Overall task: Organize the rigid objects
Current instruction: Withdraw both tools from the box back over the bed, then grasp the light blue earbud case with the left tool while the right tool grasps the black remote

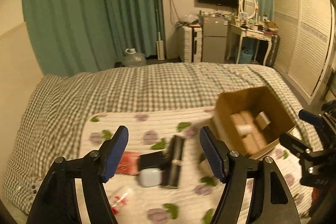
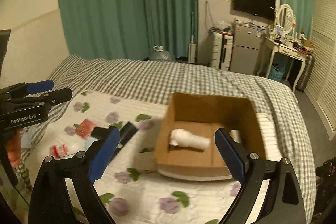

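Observation:
An open cardboard box [image 2: 212, 106] stands on the flowered quilt; it also shows in the left wrist view [image 1: 279, 106]. A white cylinder [image 2: 189, 140] lies inside it. My right gripper [image 2: 166, 152] is open and empty, just in front of the box. My left gripper [image 1: 163, 152] is open and empty above a cluster on the quilt: a long black box [image 1: 174, 161], a flat black item [image 1: 151, 161], a white case [image 1: 150, 177] and a red packet [image 1: 128, 163]. The red packet [image 2: 85, 128] and black box [image 2: 128, 132] also show in the right wrist view.
A small red-labelled white bottle [image 2: 61, 149] lies on the quilt [image 2: 147, 192]. A small tan box [image 2: 145, 162] sits against the cardboard box's near left corner. The checked bedspread [image 1: 147, 85] extends behind. A fridge [image 1: 214, 41], dressing table [image 1: 252, 35] and curtains [image 1: 84, 14] stand beyond.

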Available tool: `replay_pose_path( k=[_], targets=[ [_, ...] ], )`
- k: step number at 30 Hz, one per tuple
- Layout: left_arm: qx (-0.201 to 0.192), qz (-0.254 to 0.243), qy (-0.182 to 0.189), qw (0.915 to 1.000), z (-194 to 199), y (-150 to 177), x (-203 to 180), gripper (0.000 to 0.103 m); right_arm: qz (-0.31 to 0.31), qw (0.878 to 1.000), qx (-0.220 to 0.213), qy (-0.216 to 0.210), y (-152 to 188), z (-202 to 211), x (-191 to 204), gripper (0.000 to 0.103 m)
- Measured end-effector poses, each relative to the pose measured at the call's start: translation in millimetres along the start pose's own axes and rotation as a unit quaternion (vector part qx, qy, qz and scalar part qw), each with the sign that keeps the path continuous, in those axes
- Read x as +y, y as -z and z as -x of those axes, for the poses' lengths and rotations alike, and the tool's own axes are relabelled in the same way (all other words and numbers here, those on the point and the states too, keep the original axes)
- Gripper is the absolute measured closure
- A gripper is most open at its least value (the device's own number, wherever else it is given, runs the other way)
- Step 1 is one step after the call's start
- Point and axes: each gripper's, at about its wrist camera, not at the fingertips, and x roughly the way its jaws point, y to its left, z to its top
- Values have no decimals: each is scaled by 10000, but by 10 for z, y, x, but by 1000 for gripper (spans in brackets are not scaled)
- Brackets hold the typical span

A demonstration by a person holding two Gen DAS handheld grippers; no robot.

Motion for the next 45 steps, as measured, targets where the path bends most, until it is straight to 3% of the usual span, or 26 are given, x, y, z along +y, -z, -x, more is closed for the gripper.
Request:
replay_pose_path(
  k=[4,9,18,26,28,32,40,45],
  targets=[
    [200,105,-184,9996,-208,245,255,30,86,9997,94,-201,94,-165,296,11],
    [738,492,-104,9960,-735,636,558,30,353,9979,326,-437,252,-533,684,11],
    [1543,121,-78,9879,-1456,1153,400,30,436,9947,718,-599,523,-1172,876,11],
    [1648,-11,63,9863,-1610,1195,257,33,416,9936,801,-674,646,-1353,821,11],
    [1719,-105,99,9850,-1637,1187,212,54,476,9937,765,-672,654,-1348,820,11],
    [1736,-297,101,9843,-1566,1175,146,54,542,9935,770,-637,646,-1339,839,11],
    [1298,466,-44,9904,-1264,937,641,54,712,9931,718,-589,543,-1349,964,11],
    [1100,629,-138,9918,-1184,830,809,54,423,9895,1156,-756,492,-1658,1135,12]
  ],
)
